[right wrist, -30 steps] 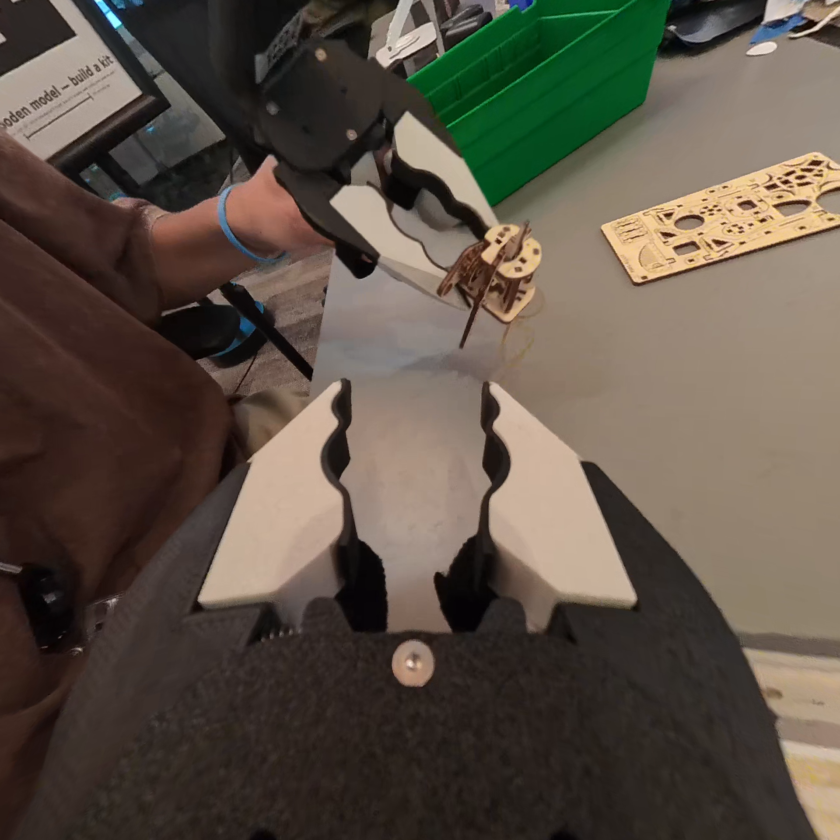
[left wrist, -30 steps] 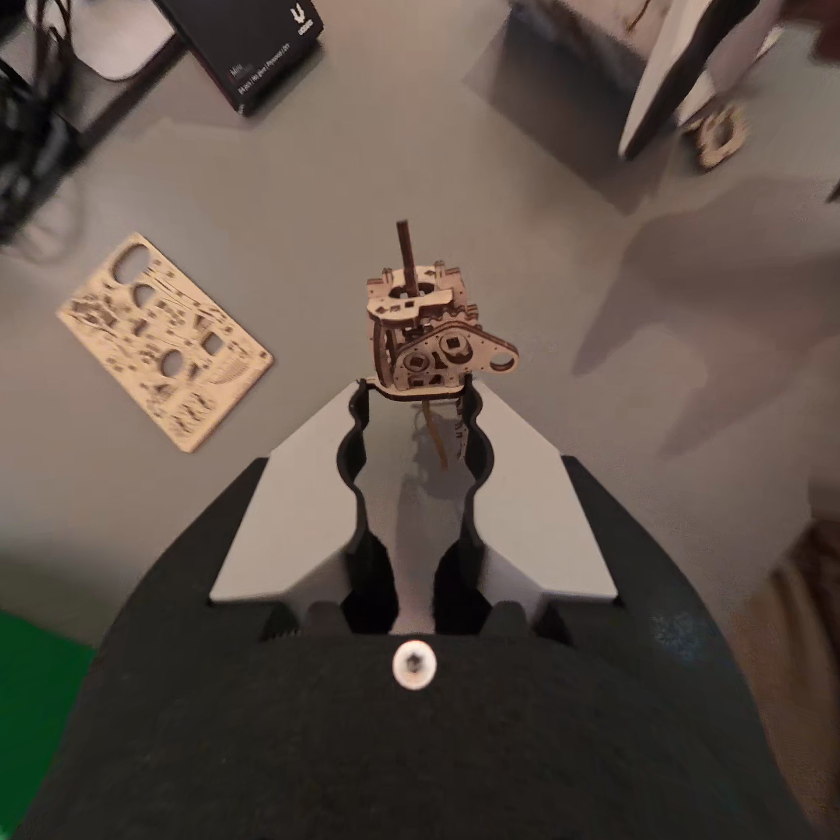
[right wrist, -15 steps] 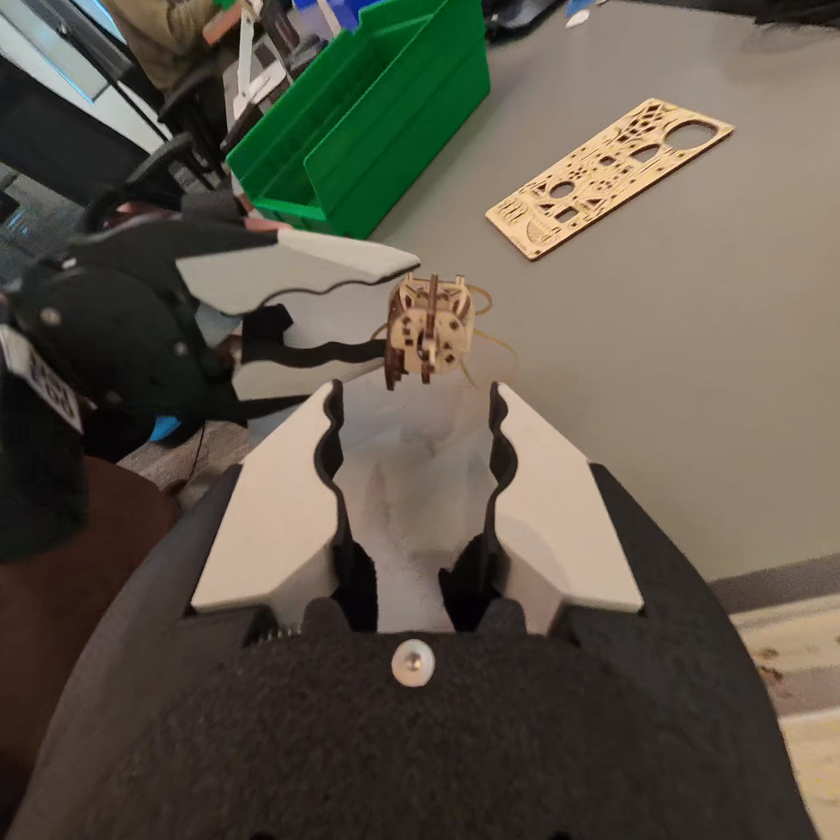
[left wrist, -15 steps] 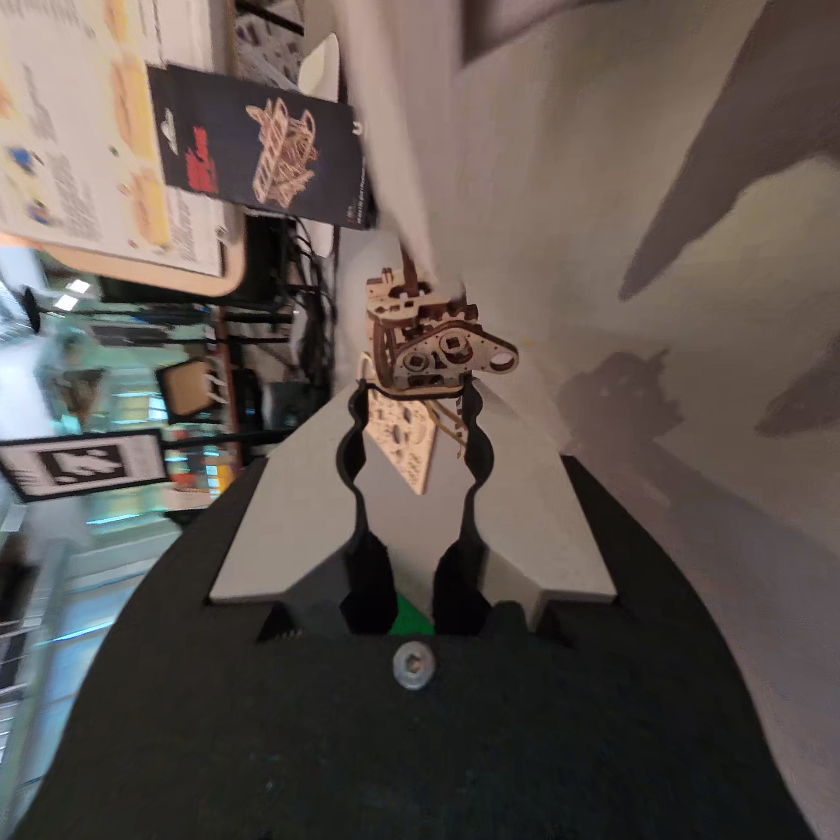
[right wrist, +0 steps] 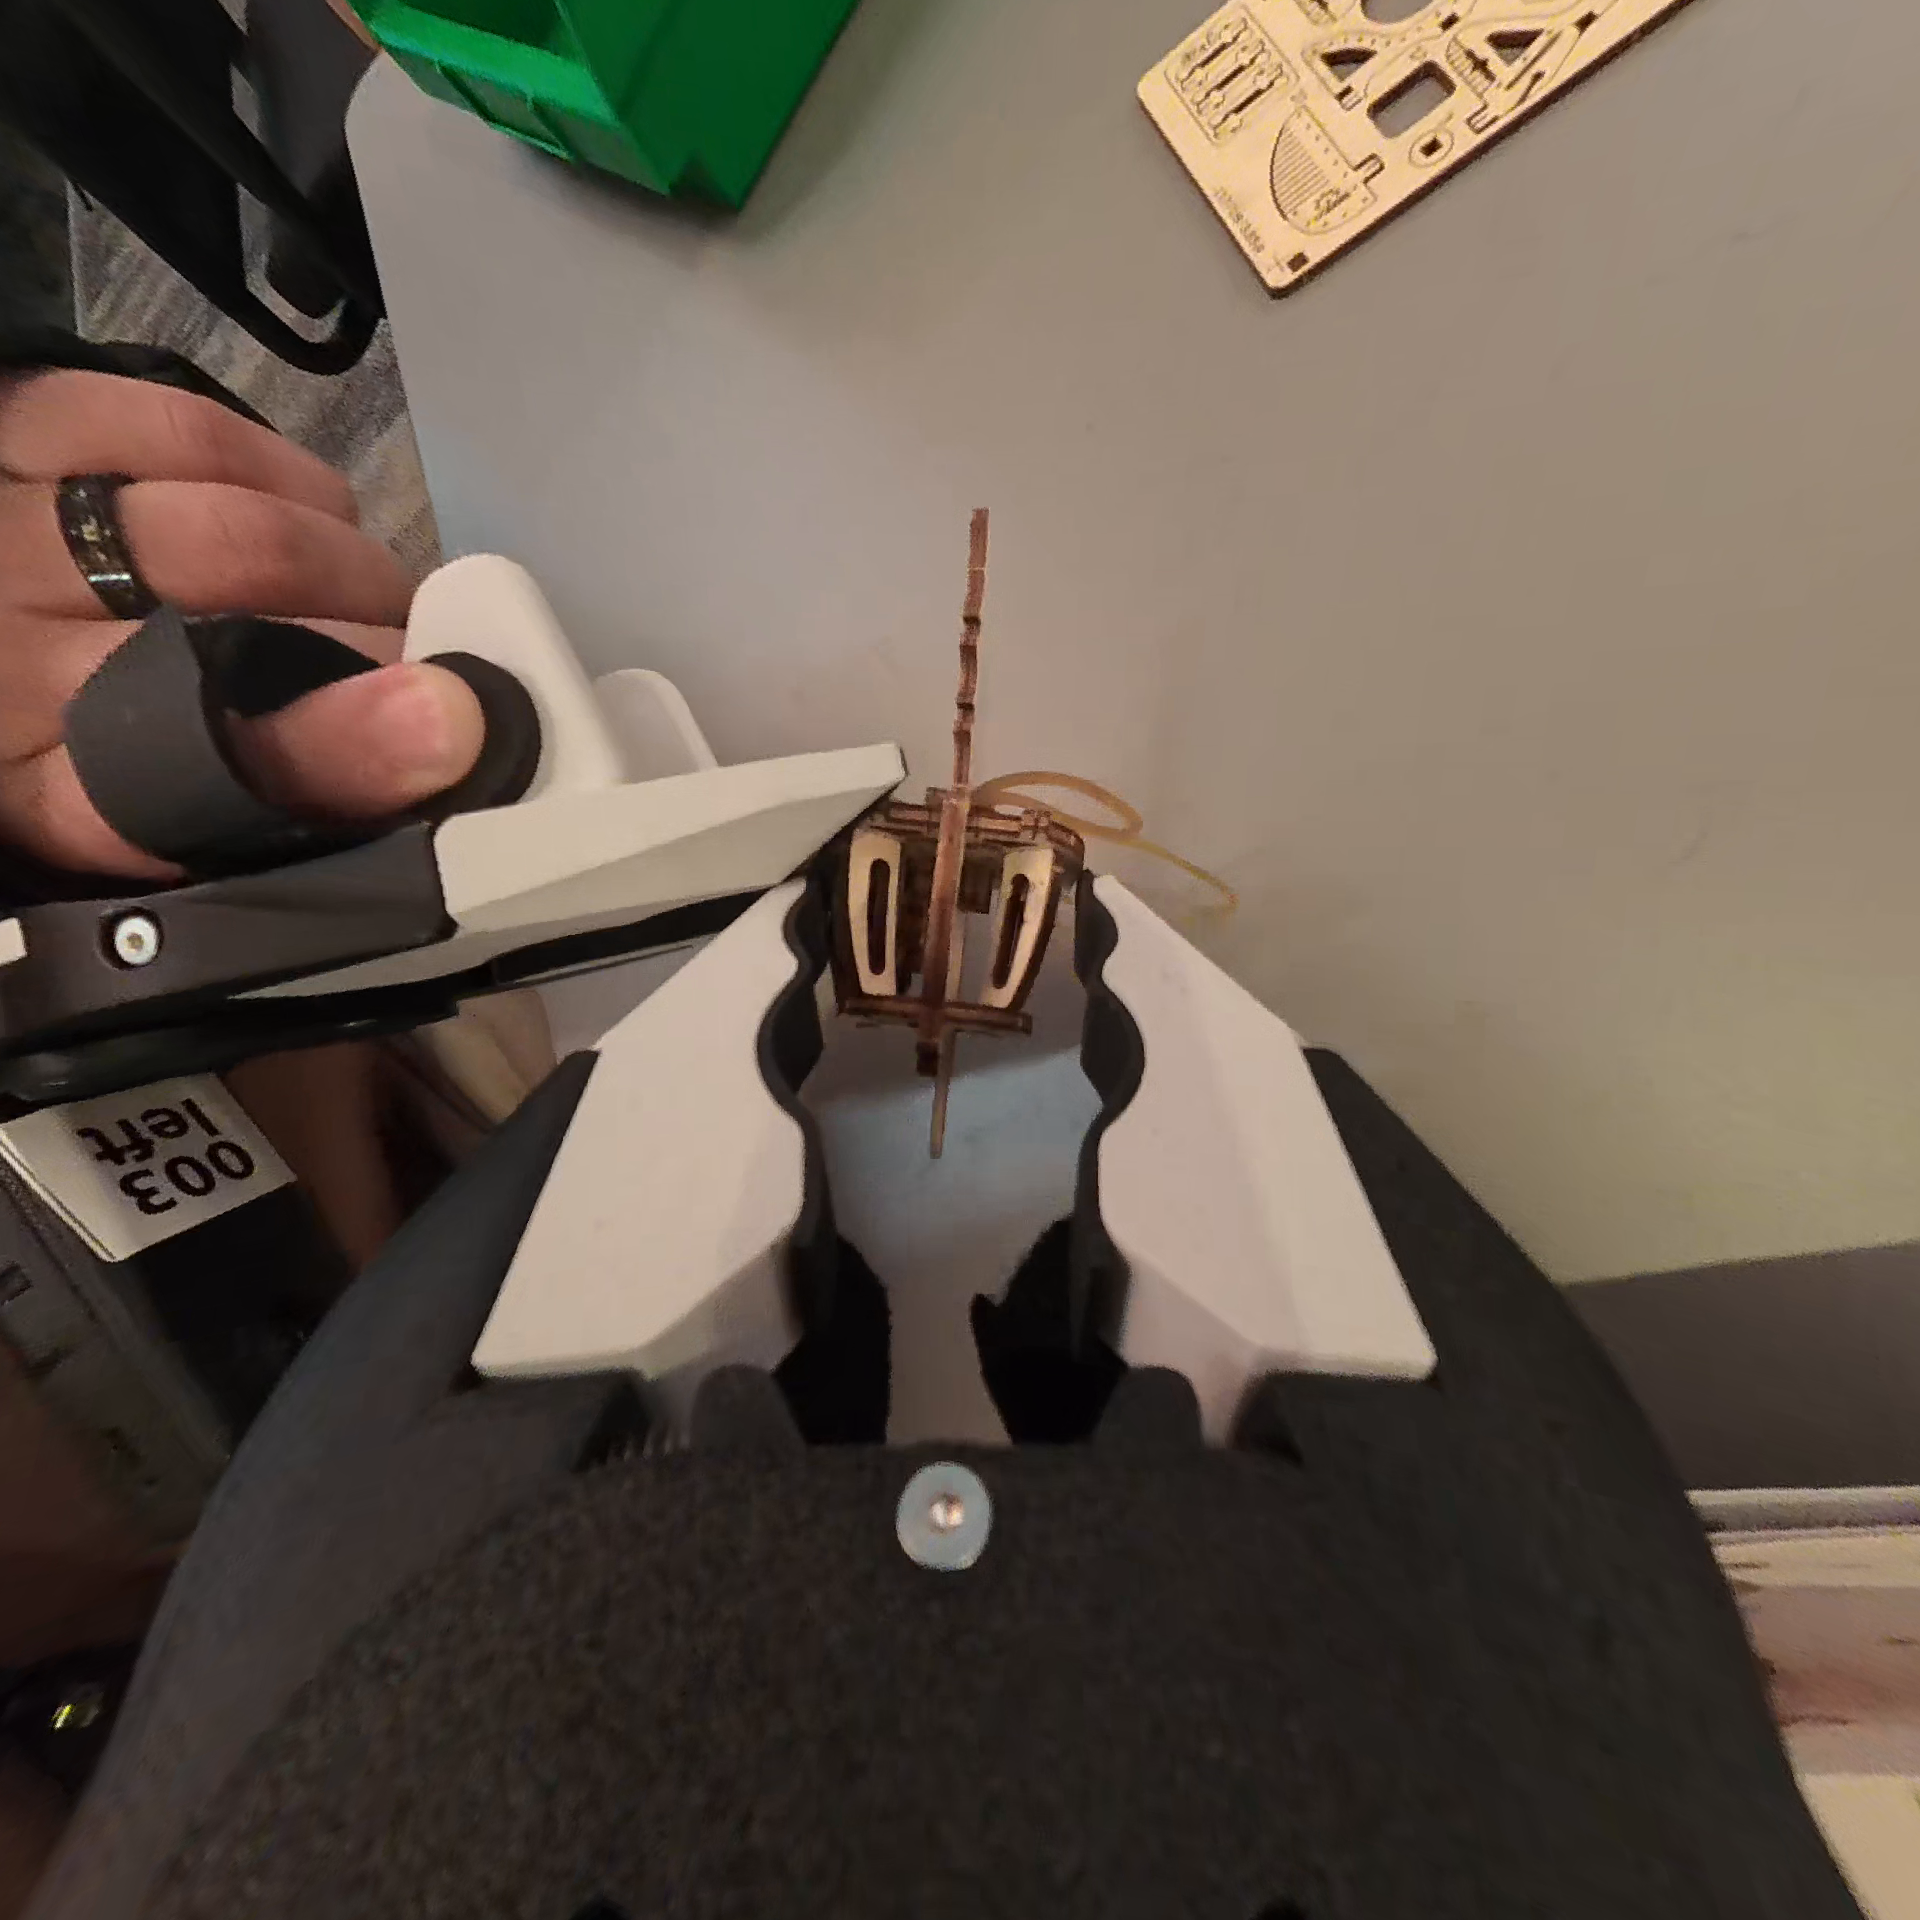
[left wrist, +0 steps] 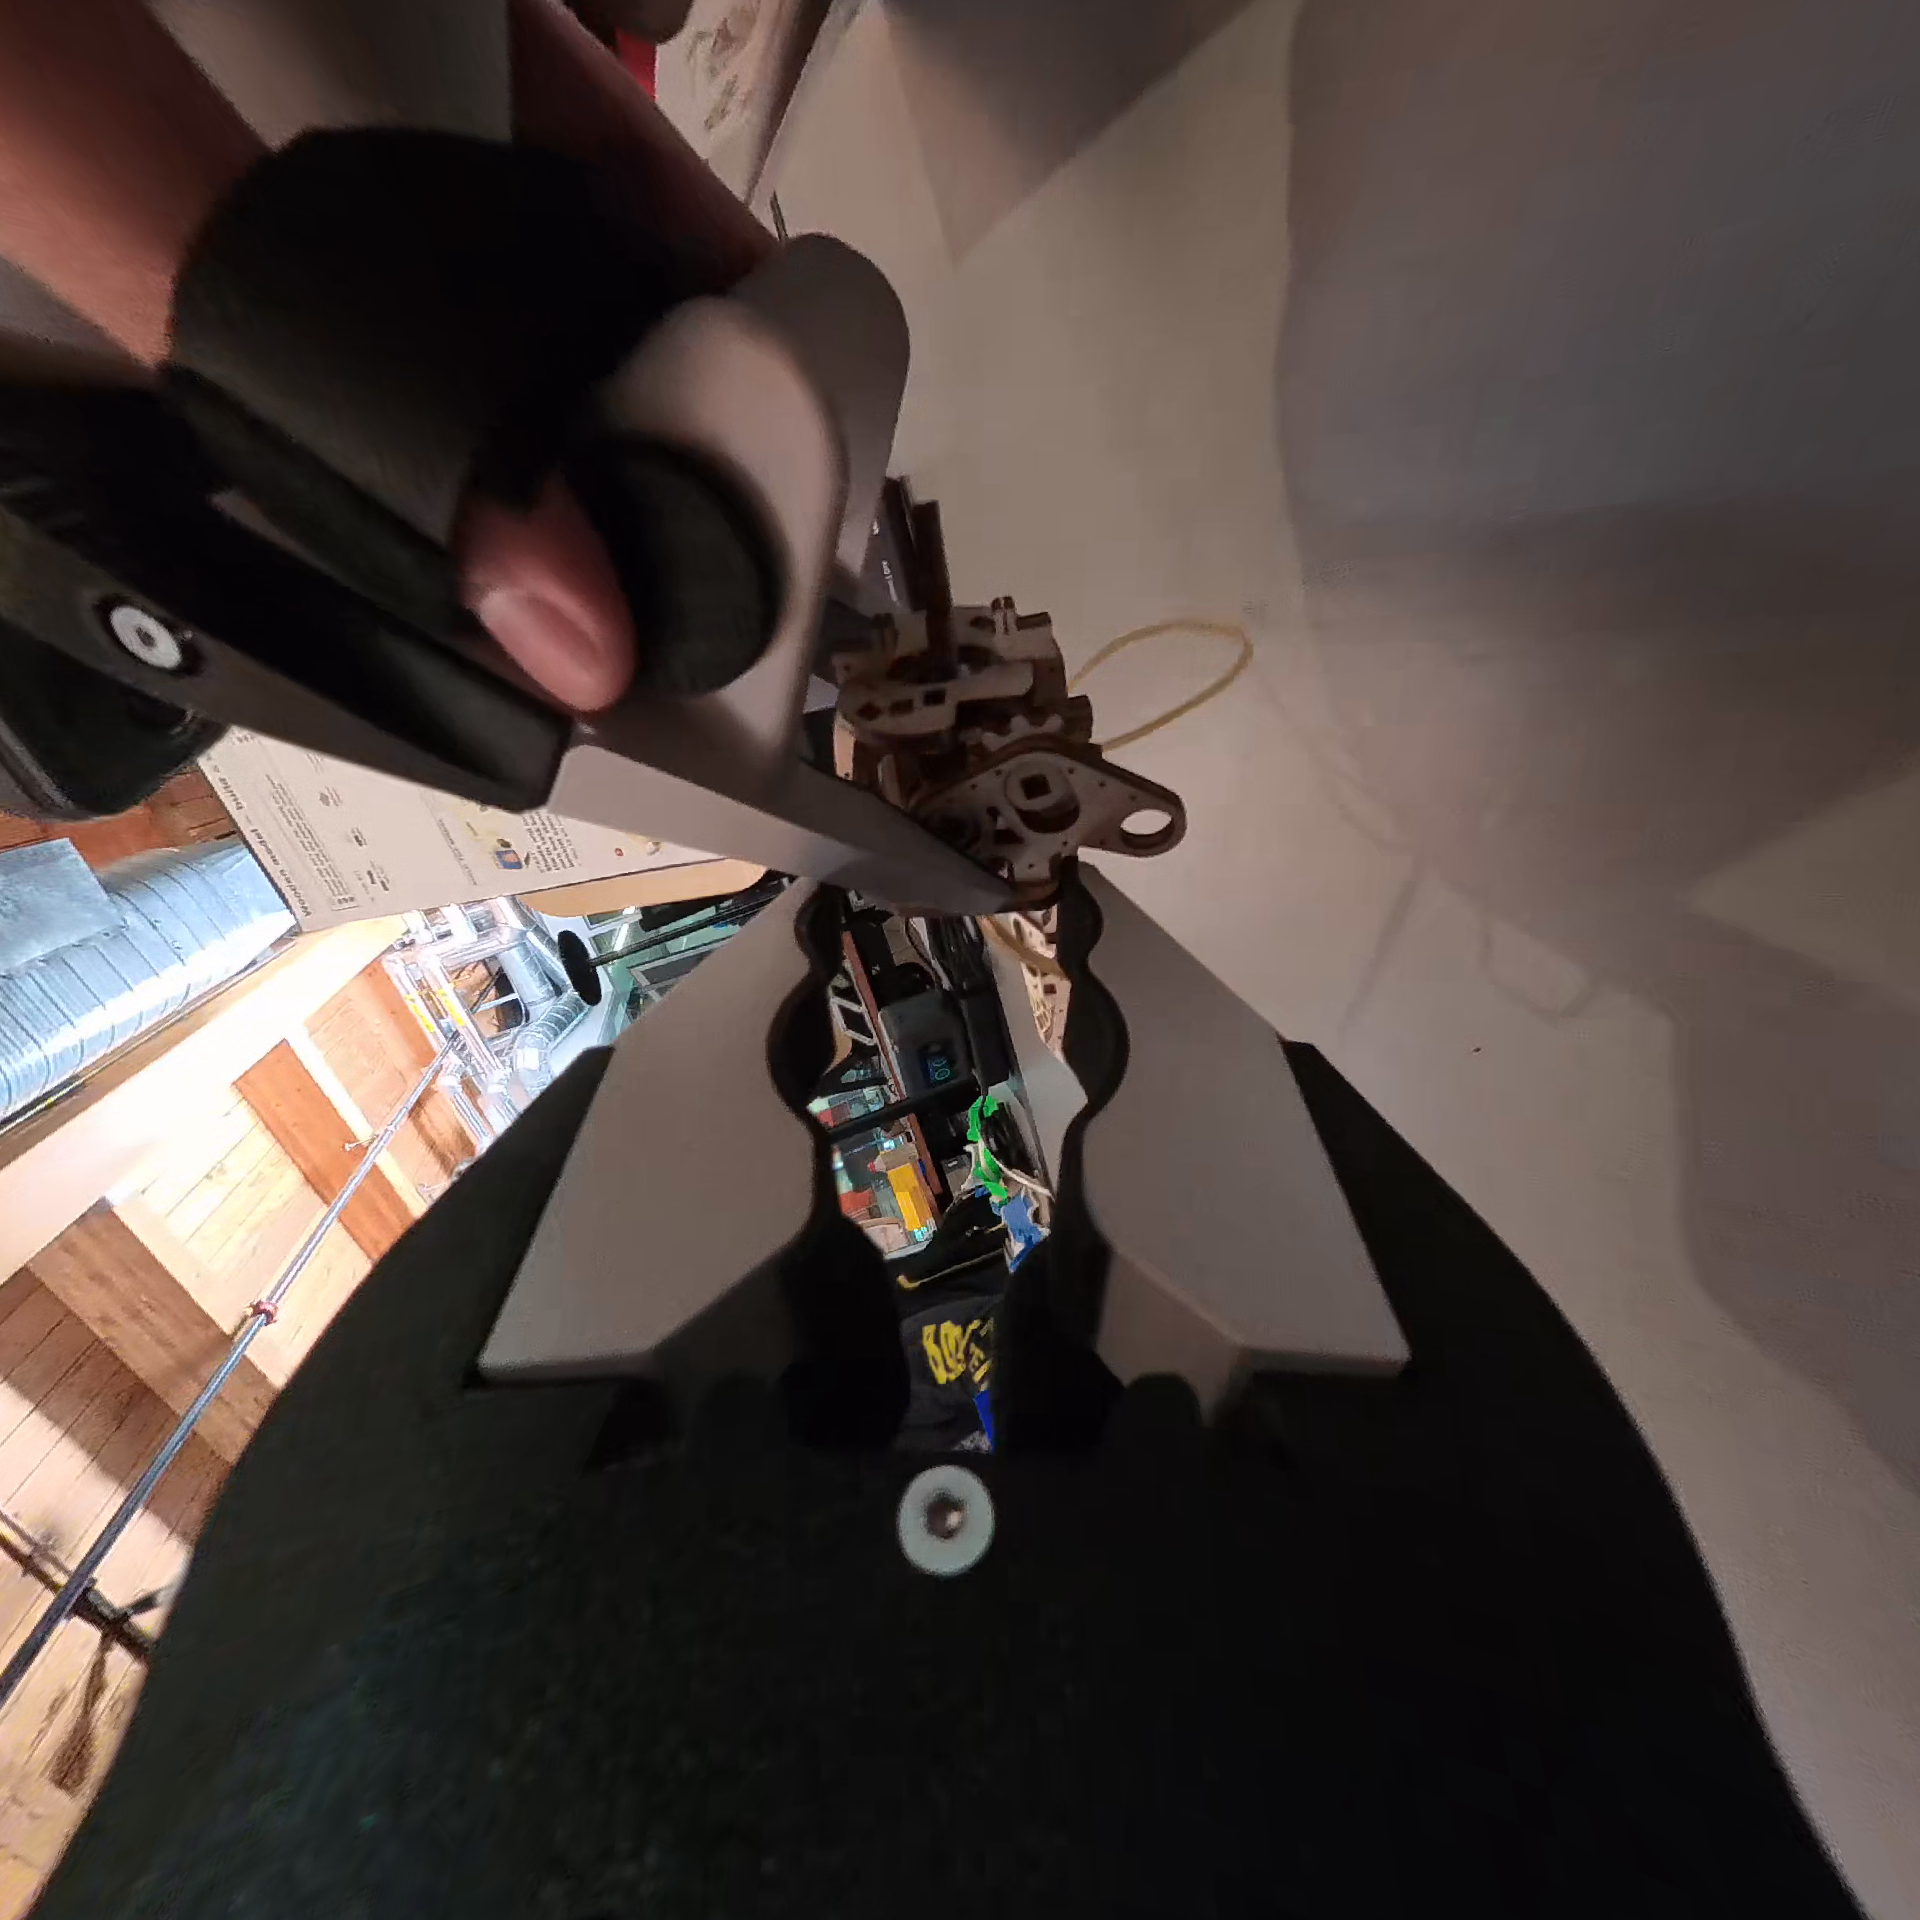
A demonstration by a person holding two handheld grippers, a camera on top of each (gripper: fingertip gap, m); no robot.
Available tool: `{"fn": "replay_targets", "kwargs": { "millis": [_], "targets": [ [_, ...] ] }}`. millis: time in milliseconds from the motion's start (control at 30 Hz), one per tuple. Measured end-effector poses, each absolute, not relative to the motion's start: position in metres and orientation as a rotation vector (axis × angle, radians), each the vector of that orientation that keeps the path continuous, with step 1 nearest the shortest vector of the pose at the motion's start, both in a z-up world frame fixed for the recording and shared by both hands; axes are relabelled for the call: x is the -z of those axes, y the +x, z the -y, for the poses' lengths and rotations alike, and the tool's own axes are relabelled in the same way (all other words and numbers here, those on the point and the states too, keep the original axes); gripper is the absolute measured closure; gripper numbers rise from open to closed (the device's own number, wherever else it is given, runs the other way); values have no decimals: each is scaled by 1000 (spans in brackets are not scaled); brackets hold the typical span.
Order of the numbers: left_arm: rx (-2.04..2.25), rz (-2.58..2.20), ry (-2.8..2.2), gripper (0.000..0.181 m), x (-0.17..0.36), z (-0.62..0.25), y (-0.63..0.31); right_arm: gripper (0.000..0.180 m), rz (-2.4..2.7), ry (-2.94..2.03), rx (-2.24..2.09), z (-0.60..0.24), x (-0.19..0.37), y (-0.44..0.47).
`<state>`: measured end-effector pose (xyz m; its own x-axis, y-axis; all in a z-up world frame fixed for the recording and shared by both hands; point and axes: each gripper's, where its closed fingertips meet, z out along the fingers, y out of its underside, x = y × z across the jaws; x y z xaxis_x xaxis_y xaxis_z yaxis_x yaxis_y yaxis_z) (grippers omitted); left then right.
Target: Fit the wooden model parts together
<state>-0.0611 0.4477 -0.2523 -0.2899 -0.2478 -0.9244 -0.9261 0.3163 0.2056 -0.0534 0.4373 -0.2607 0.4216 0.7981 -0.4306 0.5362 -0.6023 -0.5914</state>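
Note:
The small wooden model (left wrist: 997,748) is held in the air over the grey table (right wrist: 1455,727). My left gripper (left wrist: 940,904) is shut on its base plate. My right gripper (right wrist: 945,904) has come in from the side, and its black pads press on both sides of the model (right wrist: 945,914). A thin wooden stick (right wrist: 971,644) runs through the model and points away from me. A yellow rubber band (right wrist: 1101,821) loops out of its far side. One left gripper finger (right wrist: 665,831) shows in the right wrist view, and one right gripper finger (left wrist: 727,790) crosses the left wrist view.
A green bin (right wrist: 623,73) stands at the table's far left. A punched wooden parts sheet (right wrist: 1403,114) lies at the far right. The person's hand (right wrist: 208,644) is on the left gripper's handle. The table edge (right wrist: 1714,1278) is near, to the right. Left and right tips are no more than a few centimetres apart.
The left gripper turned the model onto its side. The right gripper moved in around the model, and its jaws narrowed onto it.

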Motion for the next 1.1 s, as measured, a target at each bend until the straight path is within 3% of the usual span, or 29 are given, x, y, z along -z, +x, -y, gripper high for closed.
{"fn": "replay_targets", "kwargs": {
  "millis": [233,333,433,700,900,1100],
  "targets": [
    [-915,-1733,-1087,143,255,-440,-58,135,1127,-2338,-1022,-431,264,-48],
    [-911,-1728,-1153,128,259,-441,-67,135,1128,-2339,-994,-432,265,-36],
    [-794,-1712,-1194,129,255,-429,-71,135,1145,-2288,-1003,-429,257,-21],
    [157,-1478,-1623,137,244,-406,-71,135,1310,-1962,-963,-390,214,45],
    [826,-1362,-1665,141,250,-404,-46,135,1174,-2000,-836,-373,226,133],
    [984,-1545,-1621,141,271,-390,7,135,953,-2049,-793,-359,242,180]
  ]
}}
